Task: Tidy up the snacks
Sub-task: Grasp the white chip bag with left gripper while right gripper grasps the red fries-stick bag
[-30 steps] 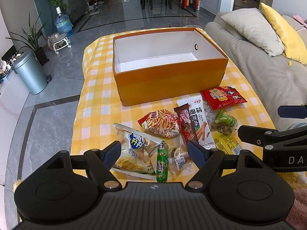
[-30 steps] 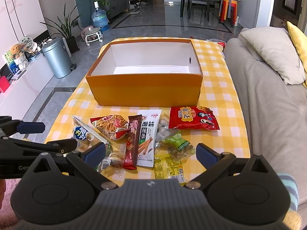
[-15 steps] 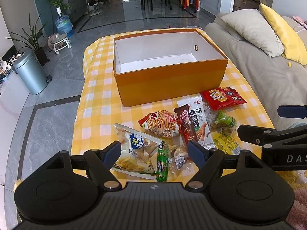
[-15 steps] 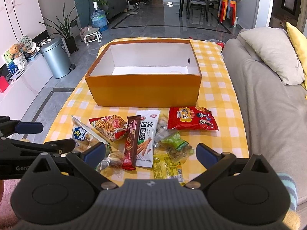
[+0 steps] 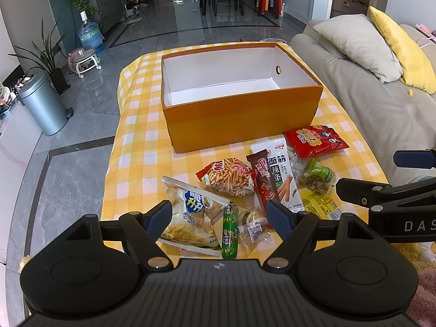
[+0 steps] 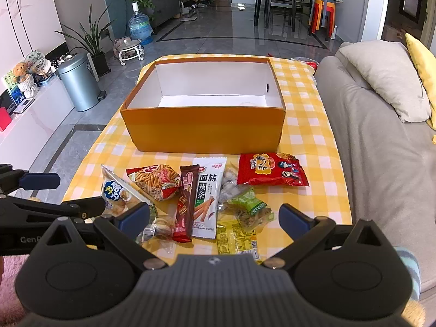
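Note:
An empty orange box (image 5: 239,114) (image 6: 204,128) with white inside stands on the yellow checked tablecloth (image 5: 139,147). In front of it lie several snack packs: a chips bag (image 5: 193,215), a green sausage stick (image 5: 229,231), a noodle-snack bag (image 5: 229,175), a brown bar (image 6: 185,201), a white spicy-strip pack (image 6: 207,196), a red bag (image 6: 271,169), a green pack (image 6: 249,207) and a yellow pack (image 6: 237,238). My left gripper (image 5: 219,216) is open above the chips bag and sausage stick. My right gripper (image 6: 214,219) is open above the near packs. Neither holds anything.
A grey sofa (image 6: 381,163) with a beige cushion (image 6: 387,79) and a yellow one (image 5: 400,51) runs along the table's right side. A metal bin (image 5: 43,103), a plant and a water bottle stand on the floor at left.
Both grippers have crept slightly forward toward the snacks; the packs look a little closer. Nothing has been taken hold of.

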Available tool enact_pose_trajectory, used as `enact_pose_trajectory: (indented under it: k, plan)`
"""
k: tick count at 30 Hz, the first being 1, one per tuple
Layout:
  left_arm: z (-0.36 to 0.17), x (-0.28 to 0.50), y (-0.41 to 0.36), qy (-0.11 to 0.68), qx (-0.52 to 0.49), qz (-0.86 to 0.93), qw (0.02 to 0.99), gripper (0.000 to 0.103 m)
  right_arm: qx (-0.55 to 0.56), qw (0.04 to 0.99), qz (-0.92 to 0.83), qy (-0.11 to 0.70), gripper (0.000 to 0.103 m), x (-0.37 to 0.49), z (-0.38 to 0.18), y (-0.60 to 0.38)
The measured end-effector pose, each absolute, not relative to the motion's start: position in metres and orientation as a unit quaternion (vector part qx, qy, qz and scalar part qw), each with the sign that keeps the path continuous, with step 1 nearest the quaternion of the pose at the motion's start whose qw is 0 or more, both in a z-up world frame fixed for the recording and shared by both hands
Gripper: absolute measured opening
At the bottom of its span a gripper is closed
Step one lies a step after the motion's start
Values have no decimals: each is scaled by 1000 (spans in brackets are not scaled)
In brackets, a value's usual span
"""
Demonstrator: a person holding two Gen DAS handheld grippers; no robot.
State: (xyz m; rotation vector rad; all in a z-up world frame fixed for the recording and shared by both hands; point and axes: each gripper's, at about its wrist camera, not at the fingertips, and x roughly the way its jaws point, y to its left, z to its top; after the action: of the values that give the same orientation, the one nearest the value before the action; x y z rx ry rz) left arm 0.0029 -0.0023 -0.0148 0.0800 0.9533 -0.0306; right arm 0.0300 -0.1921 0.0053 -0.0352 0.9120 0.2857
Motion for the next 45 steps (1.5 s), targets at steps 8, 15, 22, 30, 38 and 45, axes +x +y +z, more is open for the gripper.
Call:
enact_pose_trajectory:
  k: [8, 15, 22, 30, 38, 45]
  plan:
    - [-15, 3, -2, 459, 39, -15, 888, 92, -18, 887, 136, 441, 98, 31, 4, -190]
    - [-14, 4, -1, 462, 38, -16, 886, 92, -16, 888, 143, 437, 98, 32, 0, -191]
    - [-20, 13, 4, 471, 23, -35, 881, 80, -21, 889, 157, 429, 91, 41, -15, -191]
    - [-34, 26, 19, 497, -7, -35, 867, 77, 11, 870, 176, 460, 68, 57, -45, -189]
    - [-56, 47, 36, 528, -7, -25, 849, 85, 12, 847, 198, 494, 60, 79, -69, -171]
    - [-79, 63, 43, 547, 21, -38, 836, 89, 22, 833, 218, 509, 57, 97, -81, -158]
